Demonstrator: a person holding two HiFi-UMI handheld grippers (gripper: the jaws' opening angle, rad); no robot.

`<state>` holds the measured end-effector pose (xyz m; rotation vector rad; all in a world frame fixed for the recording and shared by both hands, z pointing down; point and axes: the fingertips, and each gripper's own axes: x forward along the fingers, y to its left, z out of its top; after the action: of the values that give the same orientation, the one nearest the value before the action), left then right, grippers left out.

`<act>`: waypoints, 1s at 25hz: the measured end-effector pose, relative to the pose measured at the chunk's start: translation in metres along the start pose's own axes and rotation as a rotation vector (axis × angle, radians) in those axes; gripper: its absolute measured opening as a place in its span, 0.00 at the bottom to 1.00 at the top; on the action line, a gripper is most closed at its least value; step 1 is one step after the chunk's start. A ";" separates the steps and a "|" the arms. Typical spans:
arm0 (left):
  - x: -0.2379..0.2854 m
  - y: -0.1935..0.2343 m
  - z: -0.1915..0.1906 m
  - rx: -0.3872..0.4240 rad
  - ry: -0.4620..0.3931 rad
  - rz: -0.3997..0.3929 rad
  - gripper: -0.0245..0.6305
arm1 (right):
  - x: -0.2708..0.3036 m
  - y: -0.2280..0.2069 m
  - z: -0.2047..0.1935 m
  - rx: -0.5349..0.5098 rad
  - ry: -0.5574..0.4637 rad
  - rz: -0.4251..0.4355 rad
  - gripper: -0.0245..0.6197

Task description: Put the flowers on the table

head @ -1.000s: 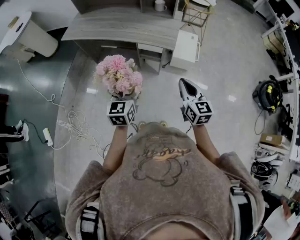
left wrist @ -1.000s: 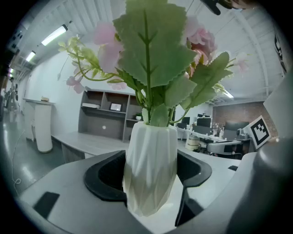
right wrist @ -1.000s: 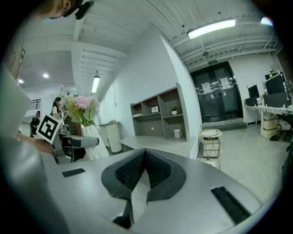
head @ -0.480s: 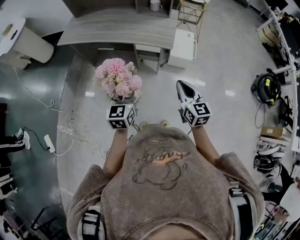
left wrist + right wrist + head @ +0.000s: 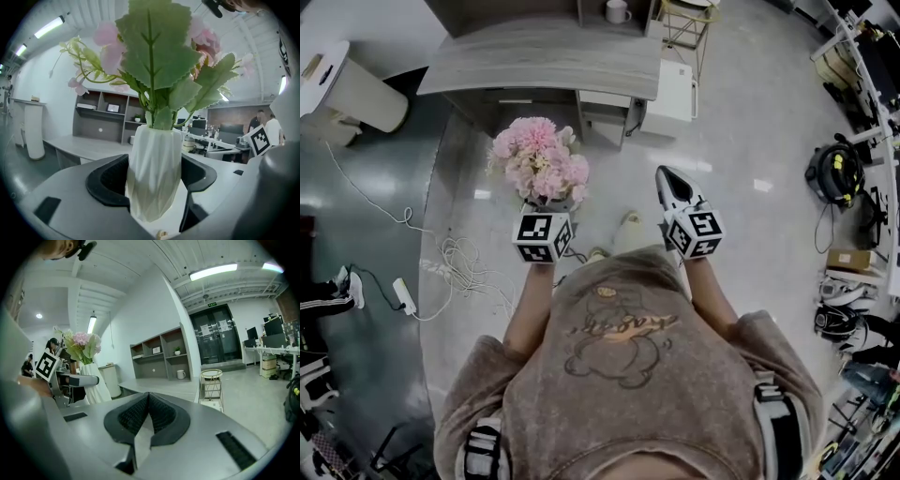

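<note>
Carrying one white vase [image 5: 153,173] of pink flowers [image 5: 540,159] clamped in the left gripper [image 5: 152,180]; right gripper [image 5: 148,416] pinched together, empty, one grey table [image 5: 544,54] ahead.

flowers [image 5: 539,159] in vase [image 5: 95,380] | vase between left tool [image 5: 153,183] jaws | right tool [image 5: 671,180] beside, apart | counter [image 5: 544,56] ahead | mug [image 5: 617,11] at counter's far edge

Pale glossy floor [image 5: 750,131] underfoot, white cables [image 5: 455,255] snaking at the left. A long grey table [image 5: 544,56] stands ahead, a white cabinet [image 5: 673,89] beside its end. Grey wall shelves [image 5: 161,352], dark double doors [image 5: 216,336], a strip light [image 5: 213,271] glowing on the ceiling.
</note>
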<state>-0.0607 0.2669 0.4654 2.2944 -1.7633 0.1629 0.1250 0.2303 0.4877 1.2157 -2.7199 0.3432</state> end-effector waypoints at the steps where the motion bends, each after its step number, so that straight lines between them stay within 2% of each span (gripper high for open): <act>1: 0.001 0.003 -0.001 0.002 0.002 -0.001 0.55 | 0.003 0.001 -0.001 0.000 0.001 0.001 0.04; 11: 0.040 0.030 0.000 -0.003 0.000 -0.019 0.55 | 0.047 -0.008 0.008 -0.001 -0.011 0.001 0.04; 25: 0.161 0.077 0.041 0.010 -0.002 -0.018 0.55 | 0.161 -0.073 0.046 0.005 -0.001 0.044 0.04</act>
<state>-0.0946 0.0870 0.4729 2.3167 -1.7460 0.1666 0.0713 0.0560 0.4902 1.1597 -2.7516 0.3548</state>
